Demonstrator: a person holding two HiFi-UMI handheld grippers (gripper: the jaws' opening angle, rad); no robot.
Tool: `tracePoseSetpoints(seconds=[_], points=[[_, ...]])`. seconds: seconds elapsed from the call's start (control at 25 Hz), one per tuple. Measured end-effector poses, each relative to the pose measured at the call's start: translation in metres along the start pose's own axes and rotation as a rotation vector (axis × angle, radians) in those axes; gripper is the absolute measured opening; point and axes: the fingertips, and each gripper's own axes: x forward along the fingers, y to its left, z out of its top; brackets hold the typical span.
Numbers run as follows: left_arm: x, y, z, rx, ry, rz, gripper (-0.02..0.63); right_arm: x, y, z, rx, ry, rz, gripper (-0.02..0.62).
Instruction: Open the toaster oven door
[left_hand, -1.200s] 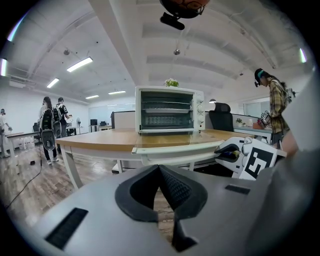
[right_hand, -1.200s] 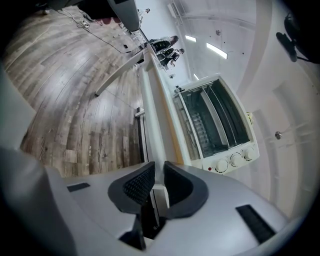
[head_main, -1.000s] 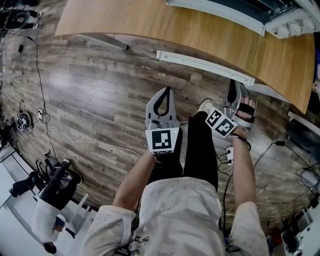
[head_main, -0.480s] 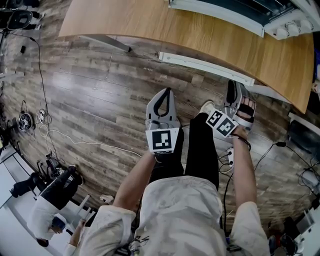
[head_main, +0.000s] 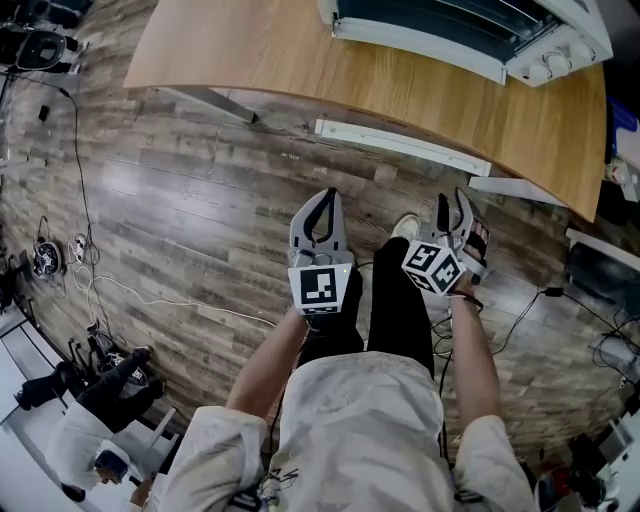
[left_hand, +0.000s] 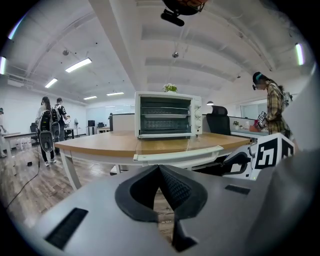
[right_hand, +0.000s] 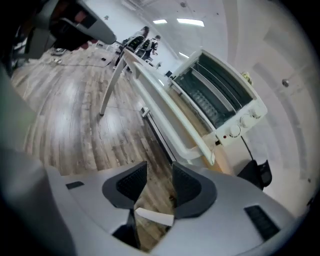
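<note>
Right gripper (head_main: 452, 210) has rolled and shifted, fingers (right_hand: 131, 182) just opened apart, empty. Left gripper (head_main: 325, 200) fingers together, empty. Toaster oven (head_main: 450, 30) sits shut at far right corner of desk (head_main: 300, 50), well apart. Door probably stiff-hinged, glass fragile; take its handle bar.
</note>
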Motion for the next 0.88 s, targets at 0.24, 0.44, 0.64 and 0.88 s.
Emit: tracePoseSetpoints(seconds=[0.24, 0.44, 0.64, 0.88], points=[[-0.015, -0.003, -0.001, 0.008, 0.007, -0.030, 0.014, -0.034, 0.011, -0.009, 0.232, 0.039, 0.063, 0.175], [-0.033, 0.000, 0.004, 0.001, -0.002, -0.045, 0.014, -0.064, 0.018, -0.006, 0.302, 0.024, 0.095, 0.175], [-0.050, 0.001, 0.009, 0.009, 0.004, -0.065, 0.014, -0.086, 0.003, -0.012, 0.403, 0.030, 0.126, 0.173], [-0.059, 0.012, 0.030, -0.019, -0.008, -0.069, 0.014, -0.098, -0.027, 0.003, 0.551, -0.029, 0.172, 0.169]])
